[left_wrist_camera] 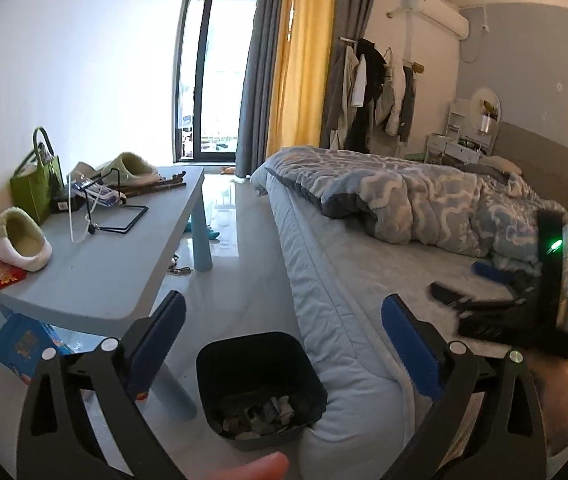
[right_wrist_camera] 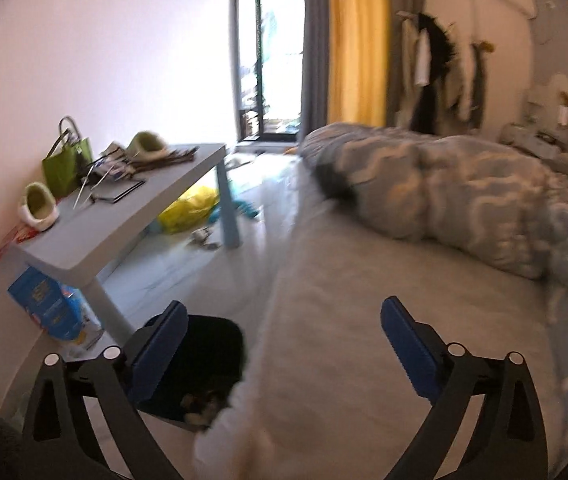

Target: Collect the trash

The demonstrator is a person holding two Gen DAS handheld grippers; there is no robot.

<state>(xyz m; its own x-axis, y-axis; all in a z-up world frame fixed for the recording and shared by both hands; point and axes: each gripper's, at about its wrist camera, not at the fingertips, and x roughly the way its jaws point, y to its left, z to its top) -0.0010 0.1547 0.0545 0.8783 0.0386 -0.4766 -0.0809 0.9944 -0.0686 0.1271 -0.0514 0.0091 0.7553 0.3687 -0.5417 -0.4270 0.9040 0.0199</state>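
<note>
Grey-blue sheeting covers the bed [left_wrist_camera: 364,280], which fills the right half of both views, with a rumpled blue and white quilt [left_wrist_camera: 436,200] heaped toward its far side. Left of the bed stands a pale blue bench [left_wrist_camera: 116,256] against the wall. On the bench are two fluffy green slippers, one at the near end [left_wrist_camera: 18,242] and one at the far end [left_wrist_camera: 132,166], with a green bag [left_wrist_camera: 36,188] upright between them.

Down on the floor, a black bin [left_wrist_camera: 260,384] sits between the near bench leg and the corner of the mattress, touching or almost touching the mattress edge. Crumpled trash [left_wrist_camera: 260,416] lies in the bottom of it. A blue box [left_wrist_camera: 24,344] sits under the near end of the bench.

Over the bin, the left claw [left_wrist_camera: 284,344] is spread wide with nothing between its blue pads. Farther right, the right claw [right_wrist_camera: 284,344] is also wide apart and empty, above the mattress edge, its left pad over the bin; from the left wrist it shows as a black frame with a green light [left_wrist_camera: 554,245] over the bed.
</note>
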